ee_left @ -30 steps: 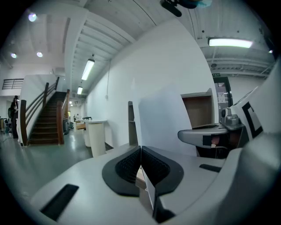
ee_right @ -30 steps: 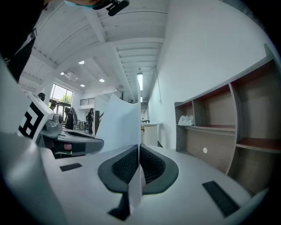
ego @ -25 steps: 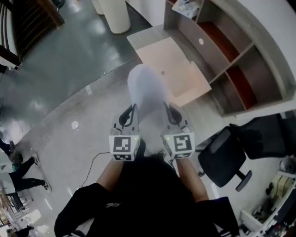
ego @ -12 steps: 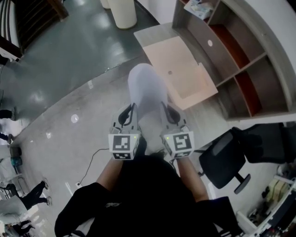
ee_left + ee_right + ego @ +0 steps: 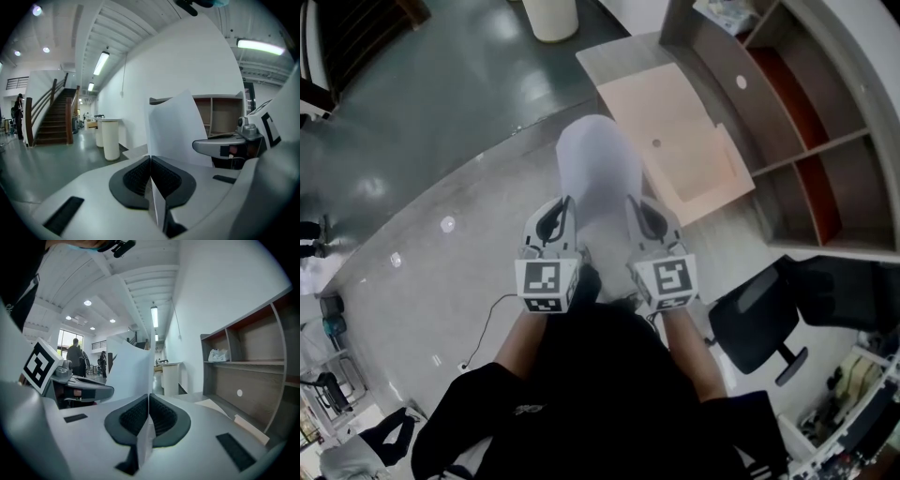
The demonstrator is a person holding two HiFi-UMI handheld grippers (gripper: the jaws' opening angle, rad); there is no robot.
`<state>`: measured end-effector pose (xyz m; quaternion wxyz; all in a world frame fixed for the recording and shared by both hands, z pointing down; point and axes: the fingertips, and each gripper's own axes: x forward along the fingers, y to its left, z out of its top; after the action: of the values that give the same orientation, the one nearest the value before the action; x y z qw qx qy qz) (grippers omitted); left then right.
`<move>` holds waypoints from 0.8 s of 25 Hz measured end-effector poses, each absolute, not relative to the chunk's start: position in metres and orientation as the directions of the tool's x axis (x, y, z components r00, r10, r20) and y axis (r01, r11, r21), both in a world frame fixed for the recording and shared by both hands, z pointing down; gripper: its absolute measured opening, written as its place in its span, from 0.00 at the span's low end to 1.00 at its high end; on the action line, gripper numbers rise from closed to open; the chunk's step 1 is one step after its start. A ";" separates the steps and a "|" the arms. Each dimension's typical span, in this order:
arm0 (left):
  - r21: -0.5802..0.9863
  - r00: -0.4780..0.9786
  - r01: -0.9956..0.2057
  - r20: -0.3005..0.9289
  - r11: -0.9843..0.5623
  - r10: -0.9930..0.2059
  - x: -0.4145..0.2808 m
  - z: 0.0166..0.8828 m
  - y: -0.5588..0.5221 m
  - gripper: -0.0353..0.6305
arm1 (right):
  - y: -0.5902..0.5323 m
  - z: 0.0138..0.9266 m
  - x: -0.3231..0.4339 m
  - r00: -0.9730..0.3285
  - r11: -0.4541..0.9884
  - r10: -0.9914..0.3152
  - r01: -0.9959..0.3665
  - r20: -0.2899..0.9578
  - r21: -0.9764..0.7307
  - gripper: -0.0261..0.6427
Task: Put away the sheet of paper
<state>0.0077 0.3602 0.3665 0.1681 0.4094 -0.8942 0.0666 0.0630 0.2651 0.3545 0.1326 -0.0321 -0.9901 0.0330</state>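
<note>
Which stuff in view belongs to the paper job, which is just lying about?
Job: white sheet of paper, left gripper and right gripper both shut on it; grey open shelf unit, possibly the destination.
Lying about: black office chair, white cylindrical bin, pale wooden board.

Centre frame, the sheet of paper (image 5: 598,173) spans the left tool (image 5: 562,210) and right tool (image 5: 637,208). A board (image 5: 684,141) lies on the floor beyond, shelves (image 5: 825,141) upper right, a chair (image 5: 755,323) lower right.

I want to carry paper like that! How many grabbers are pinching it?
2. The left gripper pinches the paper at its left edge, the right gripper at its right edge. No others show.
</note>
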 end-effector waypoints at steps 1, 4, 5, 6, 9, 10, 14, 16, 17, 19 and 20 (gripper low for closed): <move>0.019 -0.603 -0.758 0.359 0.651 -0.712 0.001 0.368 0.359 0.12 | 0.264 0.357 0.057 -0.962 0.996 0.069 0.051 0.266 -0.073 0.06; 0.022 -0.588 -0.770 0.365 0.638 -0.722 -0.017 0.371 0.356 0.12 | 0.261 0.360 0.038 -0.959 0.997 0.058 0.040 0.276 -0.069 0.06; 0.024 -0.583 -0.773 0.365 0.634 -0.726 -0.023 0.372 0.355 0.12 | 0.261 0.360 0.032 -0.959 0.997 0.054 0.037 0.277 -0.067 0.06; 0.027 -0.579 -0.776 0.365 0.630 -0.729 -0.029 0.373 0.354 0.12 | 0.261 0.360 0.027 -0.959 0.997 0.050 0.033 0.278 -0.065 0.06; 0.036 -0.567 -0.784 0.366 0.620 -0.738 -0.046 0.375 0.352 0.12 | 0.260 0.362 0.012 -0.957 0.998 0.035 0.020 0.288 -0.055 0.06; 0.039 -0.562 -0.787 0.366 0.616 -0.742 -0.051 0.376 0.352 0.12 | 0.260 0.363 0.007 -0.956 0.999 0.031 0.016 0.292 -0.052 0.06; 0.047 -0.538 -0.802 0.375 0.595 -0.755 -0.072 0.380 0.356 0.12 | 0.265 0.367 -0.010 -0.952 0.999 0.014 -0.001 0.304 -0.048 0.06; 0.054 -0.519 -0.814 0.380 0.579 -0.765 -0.081 0.381 0.357 0.12 | 0.267 0.370 -0.016 -0.949 0.999 0.002 -0.015 0.315 -0.052 0.06; 0.059 -0.509 -0.820 0.381 0.569 -0.772 -0.085 0.381 0.357 0.12 | 0.267 0.371 -0.019 -0.947 0.998 -0.004 -0.023 0.322 -0.055 0.06; 0.068 -0.487 -0.833 0.382 0.550 -0.785 -0.092 0.382 0.355 0.12 | 0.265 0.374 -0.023 -0.943 0.998 -0.022 -0.042 0.331 -0.054 0.06; 0.071 -0.476 -0.839 0.383 0.539 -0.792 -0.094 0.383 0.353 0.12 | 0.264 0.375 -0.025 -0.942 0.997 -0.033 -0.053 0.335 -0.051 0.06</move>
<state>-0.0945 0.3528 0.3829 0.1884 0.4758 -0.8568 0.0634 -0.0247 0.2637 0.3747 0.1695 0.0218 -0.9848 0.0298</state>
